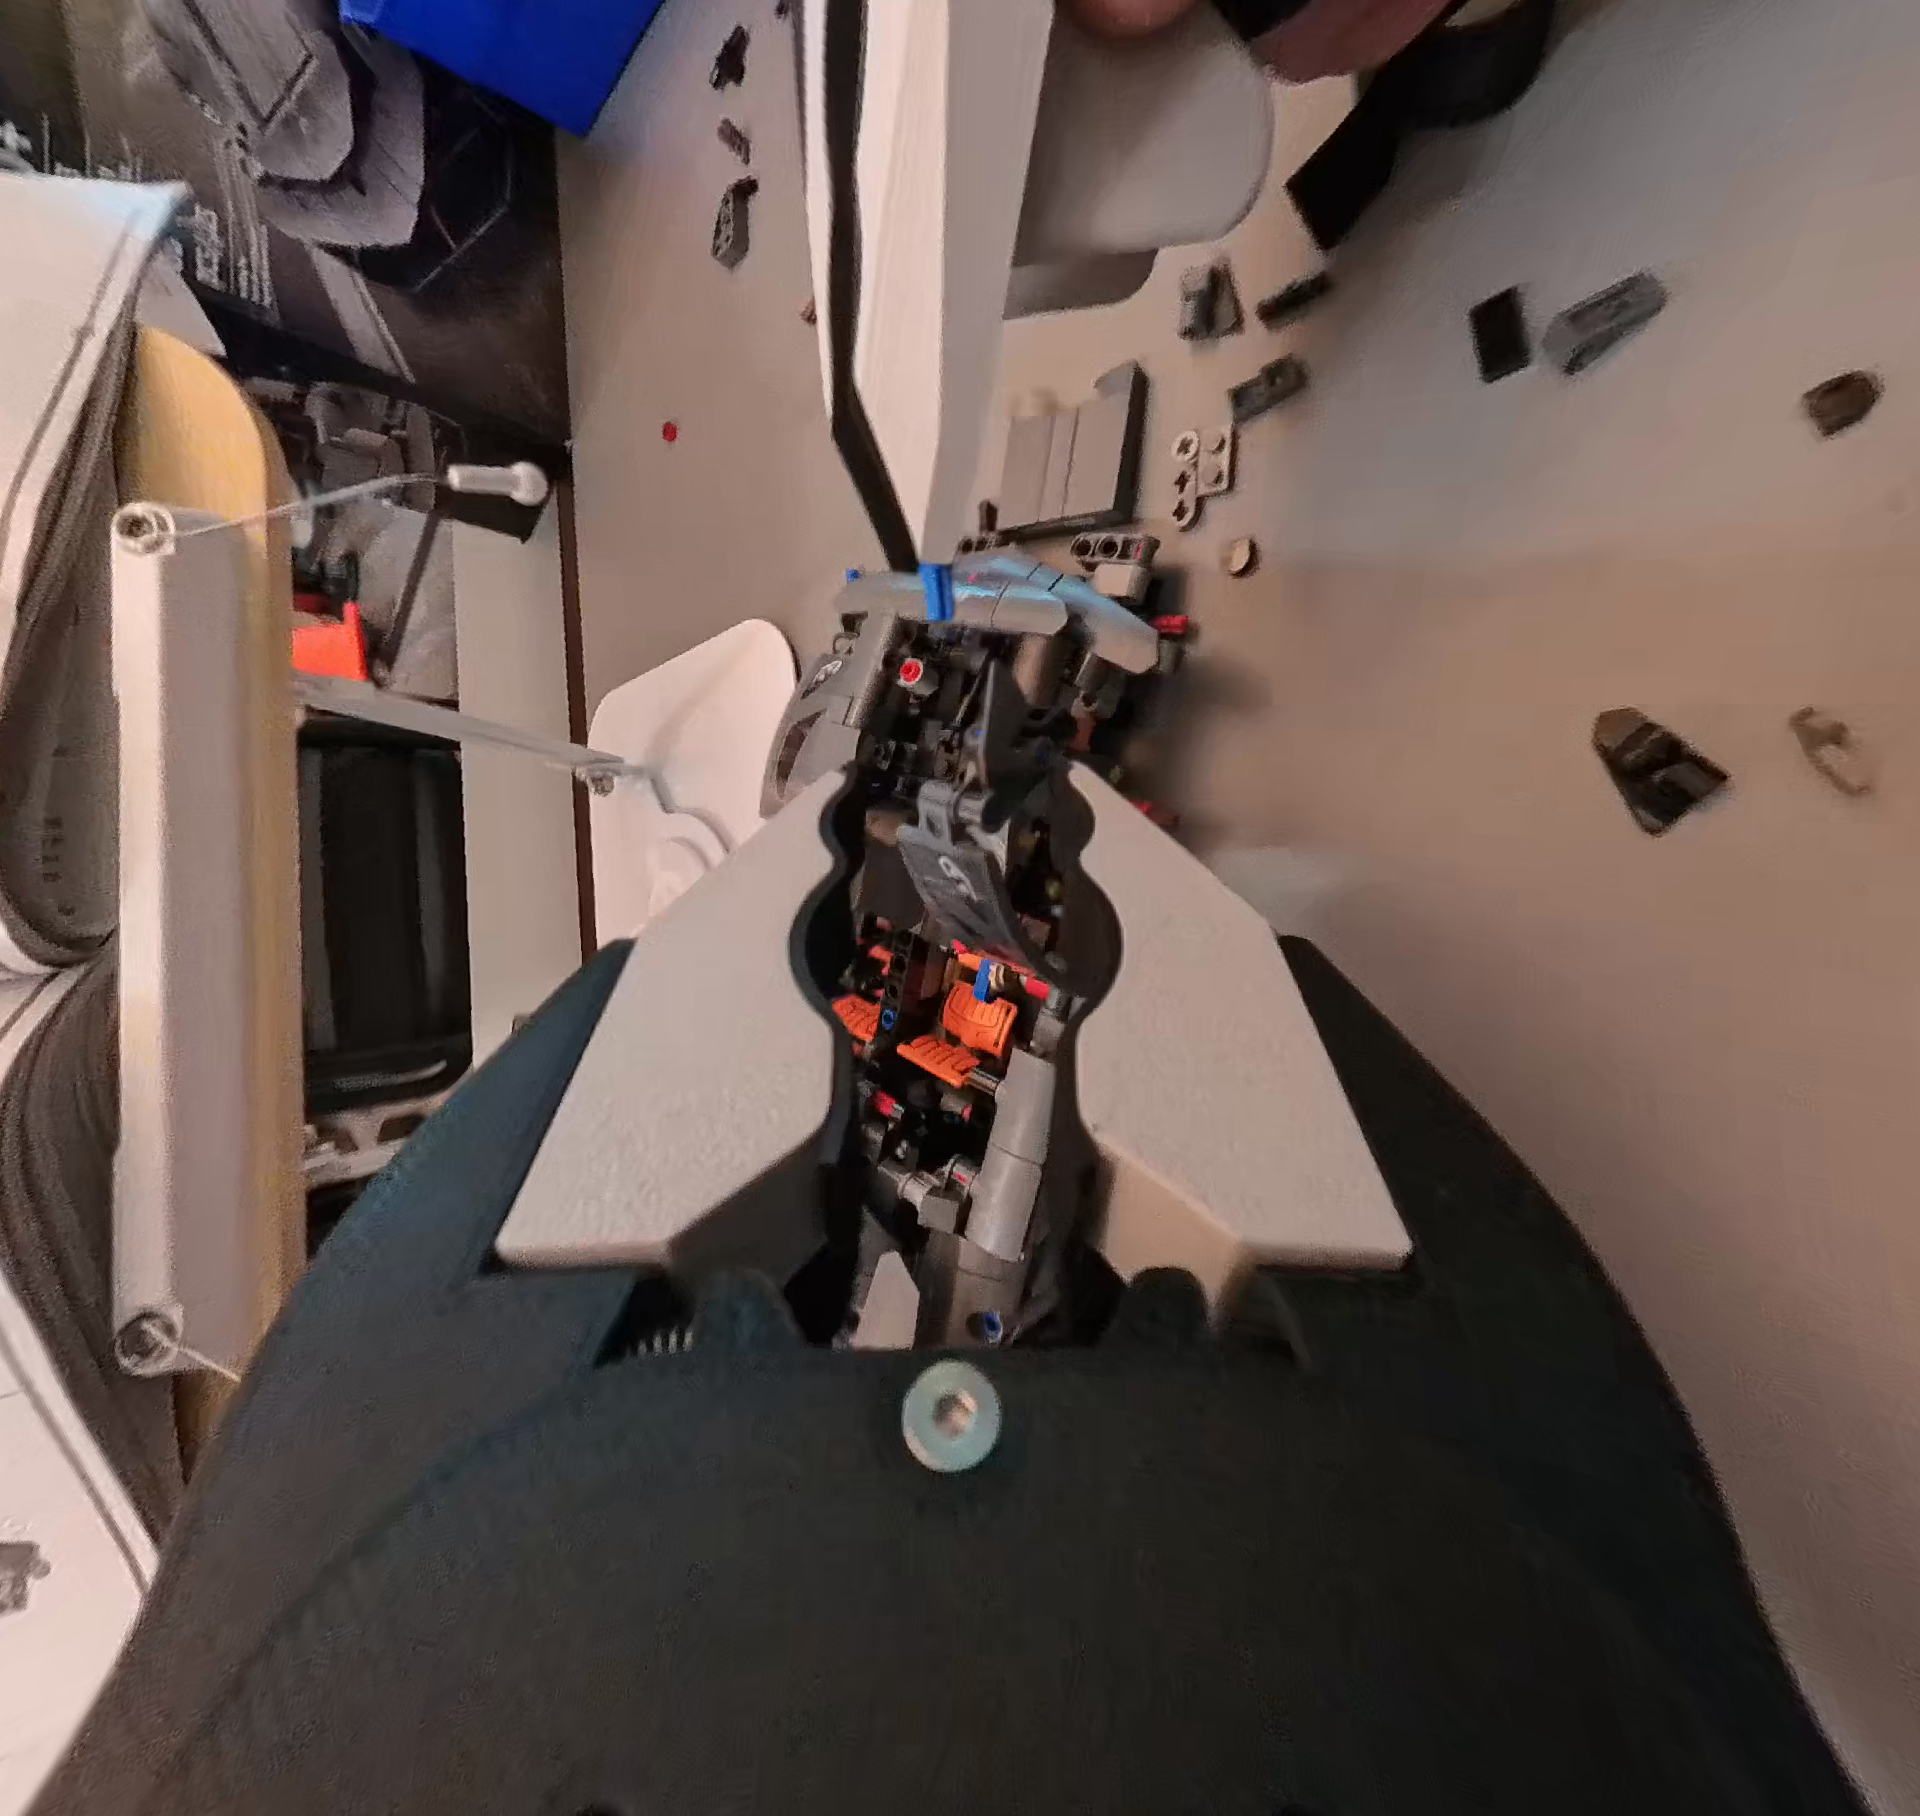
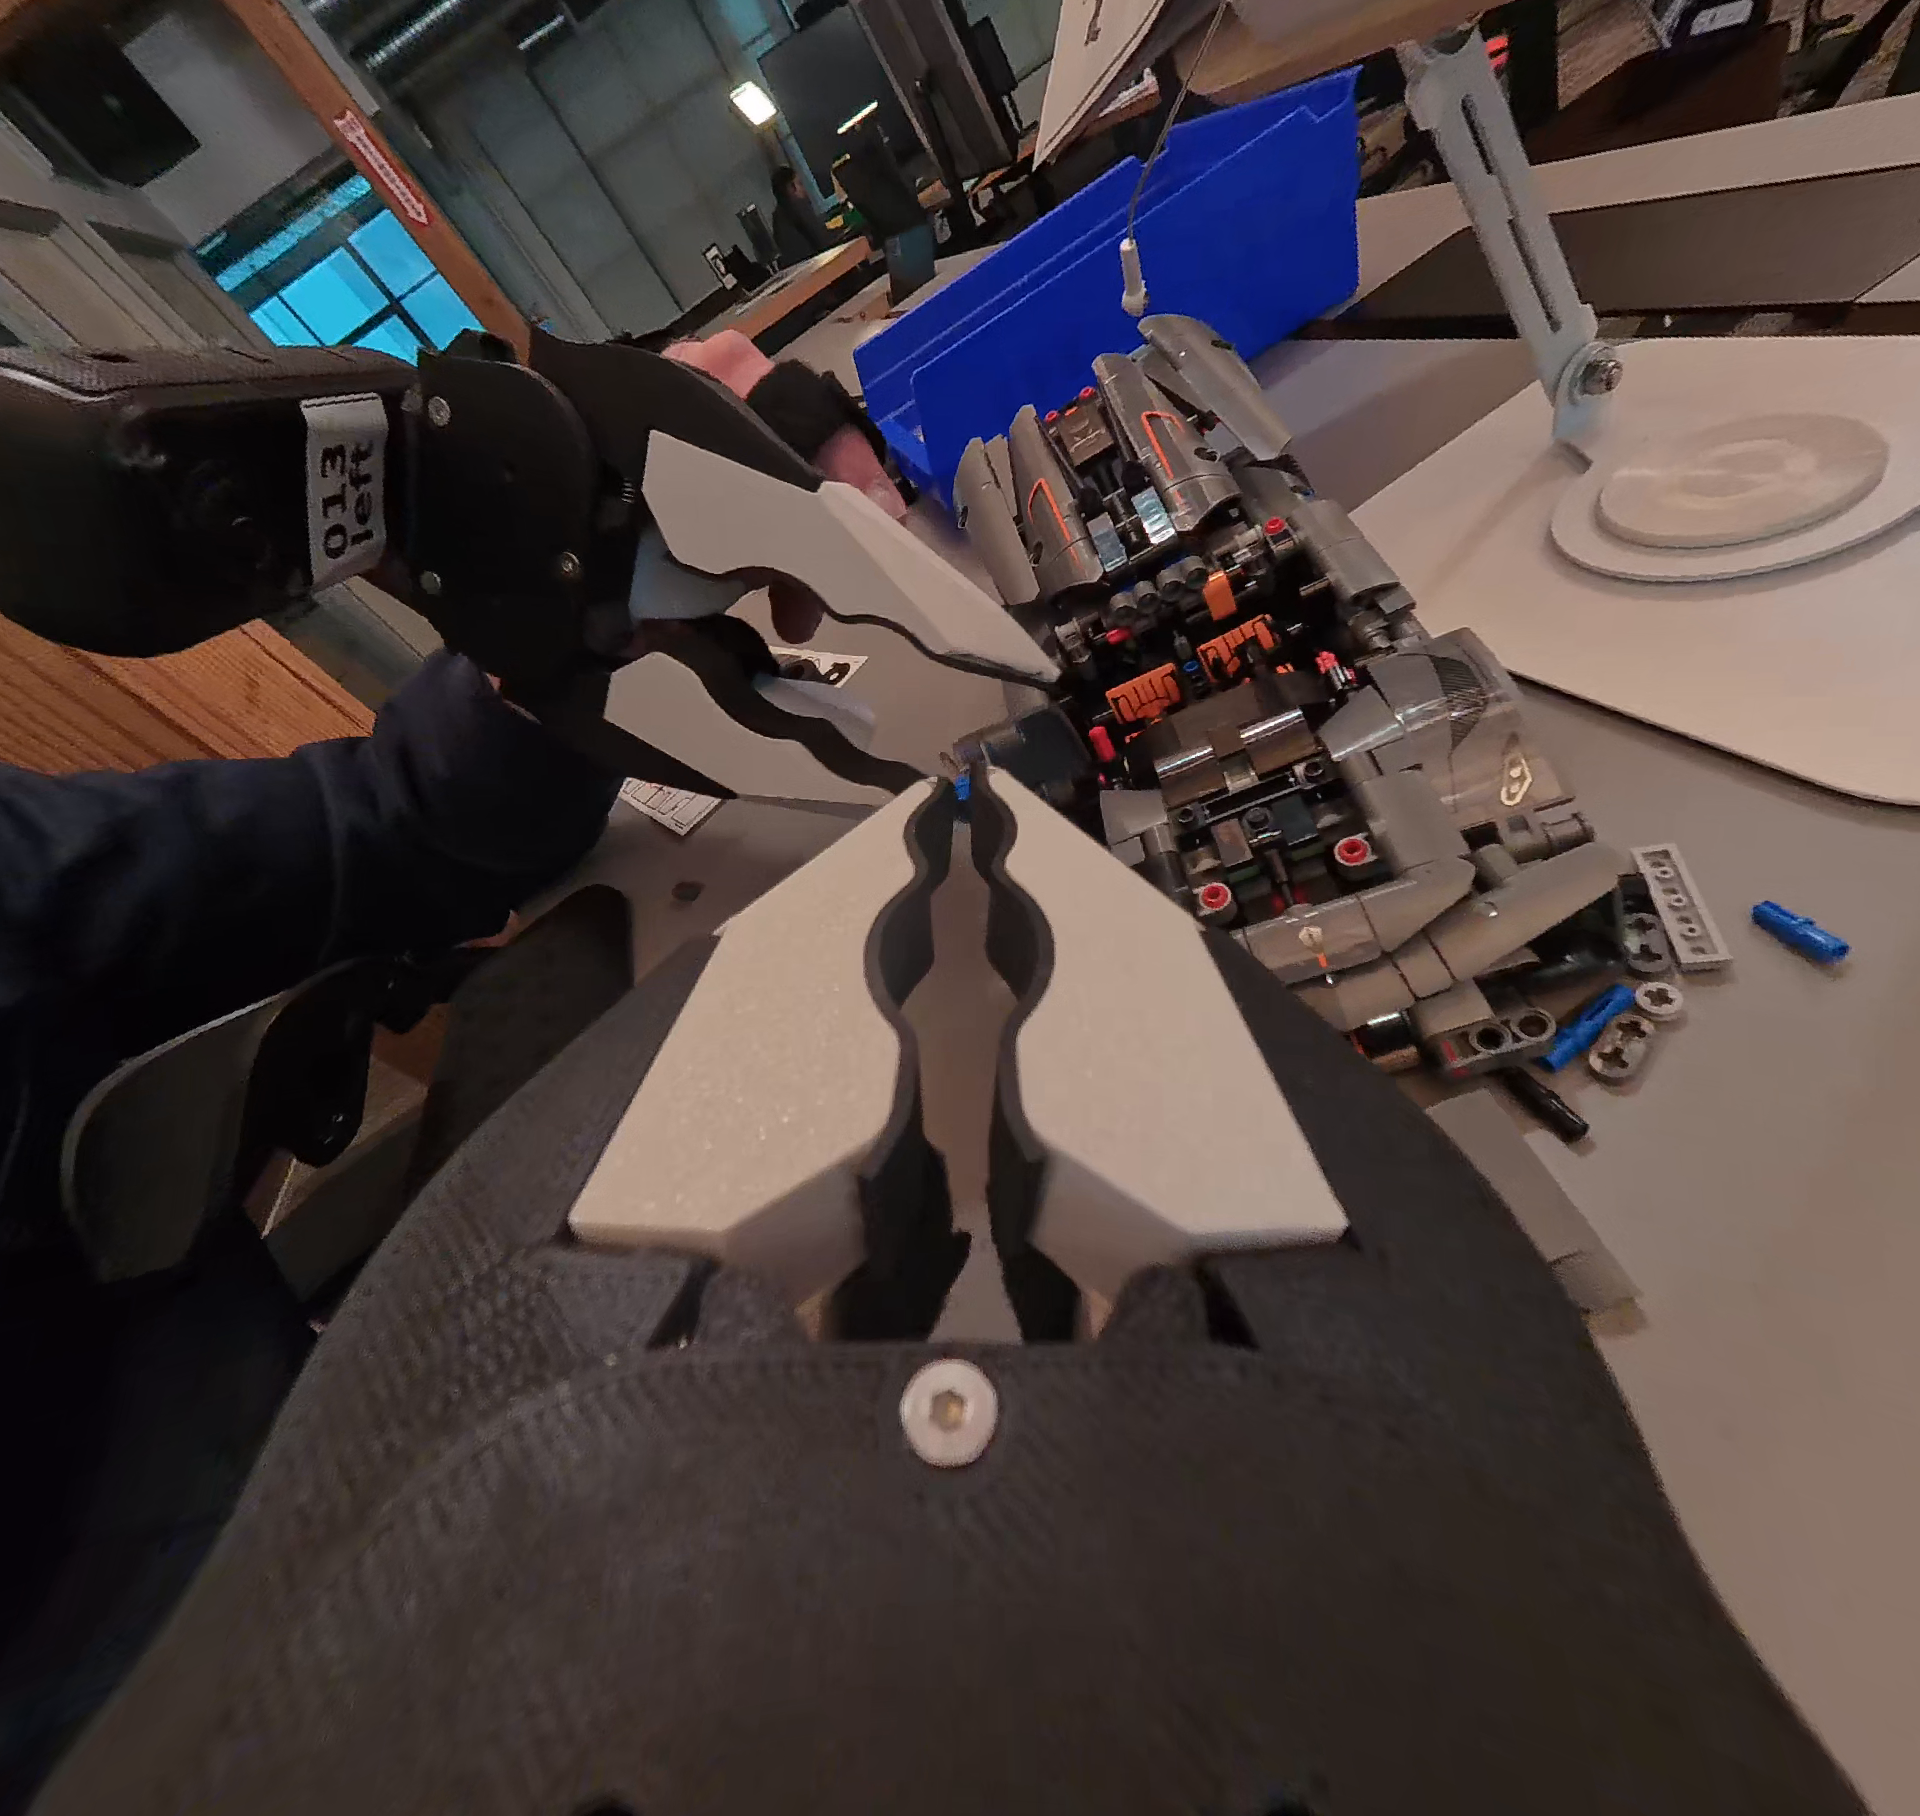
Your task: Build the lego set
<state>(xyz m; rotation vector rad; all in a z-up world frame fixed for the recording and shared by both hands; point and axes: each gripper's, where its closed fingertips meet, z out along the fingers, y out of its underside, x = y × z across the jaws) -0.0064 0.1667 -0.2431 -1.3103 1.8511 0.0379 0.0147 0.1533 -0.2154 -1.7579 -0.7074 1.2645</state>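
Left wrist view: left gripper (image 1: 951, 810) clamped on lego car (image 1: 966, 935), held over counter (image 1: 1558, 623). Right wrist view: right gripper (image 2: 964, 792) pinching small blue pin (image 2: 963, 787) at car's side (image 2: 1299, 727). Risk: off-axis push w/ pin could pop panels loose or drop pin.

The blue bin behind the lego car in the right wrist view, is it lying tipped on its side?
Yes, the blue bin stands behind the lego car with its ribbed wall and rim turned up rather than its opening, so it rests on its side.
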